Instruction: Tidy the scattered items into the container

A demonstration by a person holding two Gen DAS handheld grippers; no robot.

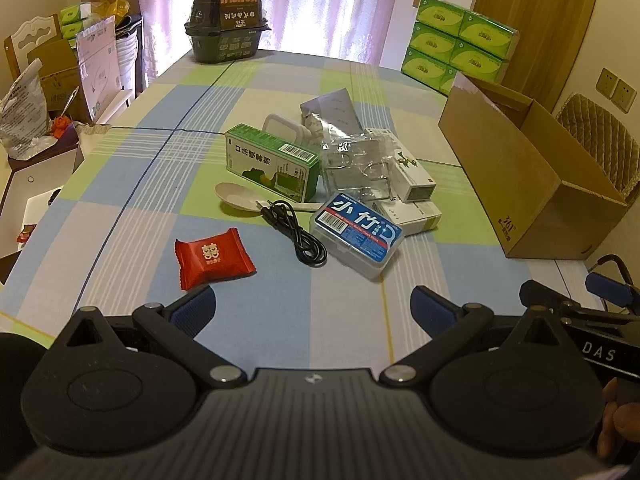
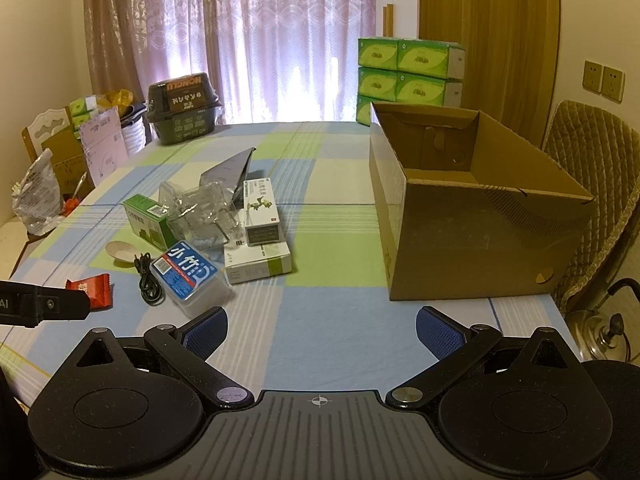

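Both grippers are held above the near edge of a table covered by a checked cloth point(image 2: 320, 320), and nothing is gripped by either. The left gripper point(image 1: 313, 309) is seen with its blue-padded fingers point(image 1: 194, 306) spread wide apart; the right gripper point(image 2: 322, 330) is likewise spread wide, with bare cloth between its pads.

An open cardboard box point(image 2: 476, 240) is set upright on the cloth, and its interior, as far as it can be seen, holds nothing. The scattered items are all placed to the left of the cardboard box, apart from it. Nearest the box, a white carton with a green end point(image 2: 258, 266) is lain flat, with a second white carton point(image 2: 260, 212) resting partly on it. A crumpled clear plastic tray point(image 2: 204, 212) is leaned against these, and a grey foil pouch point(image 2: 232, 168) is propped behind them. Farther from the box, a green carton point(image 1: 272, 162) is found, with a beige spoon point(image 1: 236, 196) just in front of it. A clear case with a blue label point(image 1: 356, 236) is placed beside a coiled black cable point(image 1: 296, 232). Farthest from the box, a red snack packet point(image 1: 212, 258) is lain alone.
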